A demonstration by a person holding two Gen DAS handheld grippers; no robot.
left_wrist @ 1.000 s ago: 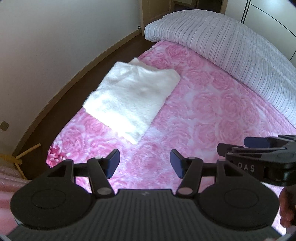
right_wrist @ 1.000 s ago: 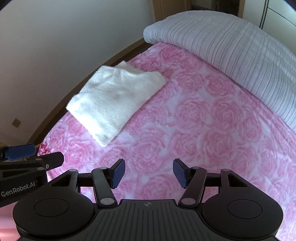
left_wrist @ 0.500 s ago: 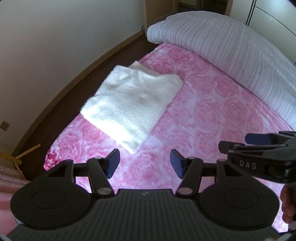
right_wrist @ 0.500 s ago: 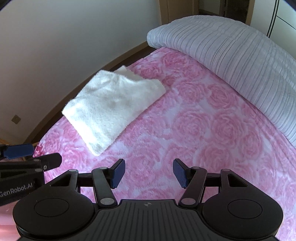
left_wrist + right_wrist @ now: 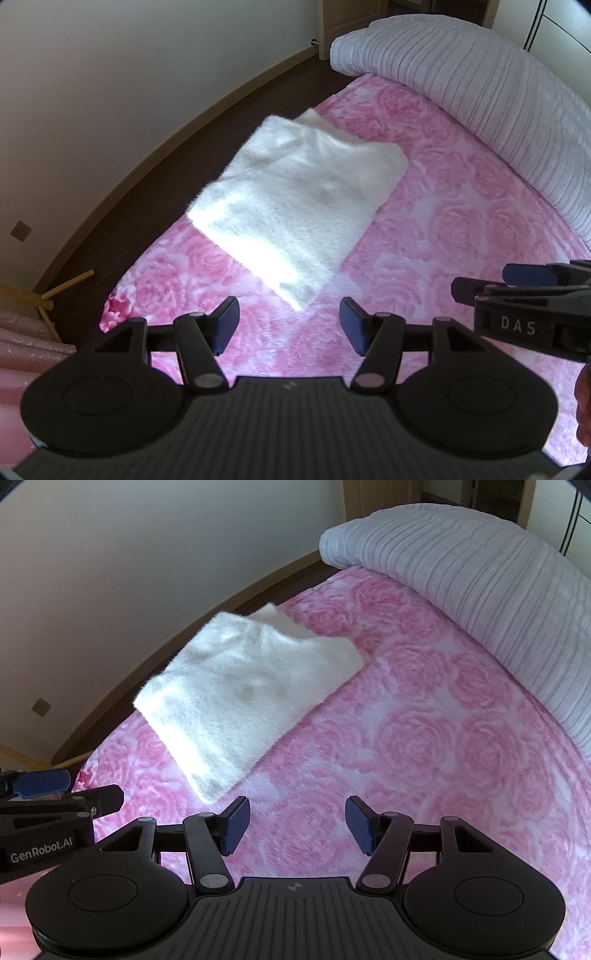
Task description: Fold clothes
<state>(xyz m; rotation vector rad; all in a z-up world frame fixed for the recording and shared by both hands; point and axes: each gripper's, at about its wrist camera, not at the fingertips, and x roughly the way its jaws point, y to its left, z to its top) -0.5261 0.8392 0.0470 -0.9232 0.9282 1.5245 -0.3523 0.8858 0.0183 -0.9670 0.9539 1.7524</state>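
A folded white fleece garment (image 5: 299, 210) lies diagonally near the pink rose bedspread's (image 5: 424, 738) left edge. Open bedspread stretches rightward to the grey duvet (image 5: 480, 583). The left gripper (image 5: 288, 323) and right gripper (image 5: 297, 825) hover with jaws parted, empty

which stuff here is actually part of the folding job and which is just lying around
Part of the job:
- white fluffy garment, folded on the pink rose bedspread
- left gripper, open and empty
- right gripper, open and empty

Just lying about:
- grey ribbed duvet rolled along the bed's far side
- wooden sticks on the floor
- wall socket
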